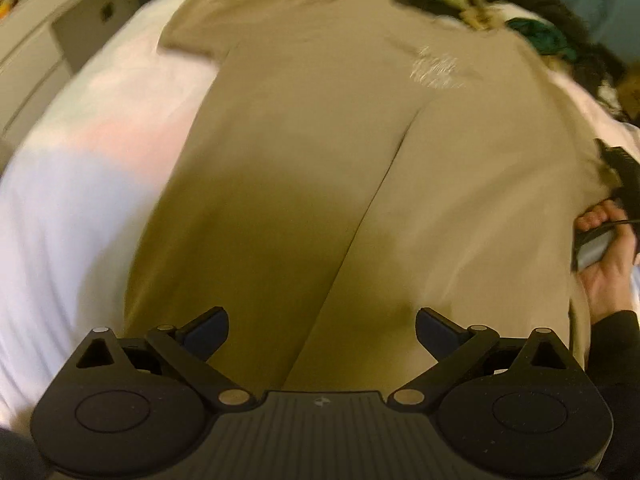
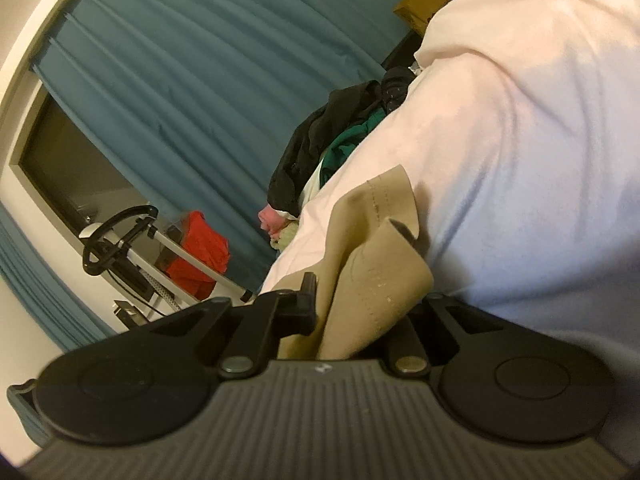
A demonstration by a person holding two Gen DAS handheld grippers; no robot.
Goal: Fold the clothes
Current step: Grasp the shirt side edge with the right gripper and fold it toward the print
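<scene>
Tan T-shirt spread flat, hem pinched in right hand-held gripper

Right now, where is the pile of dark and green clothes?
In the left wrist view, the pile of dark and green clothes sits upper right on the white bedsheet, beyond the tan T-shirt.

The pale print on the tan T-shirt is too blurred to read; the right tongs are cut off at the right edge.
</scene>
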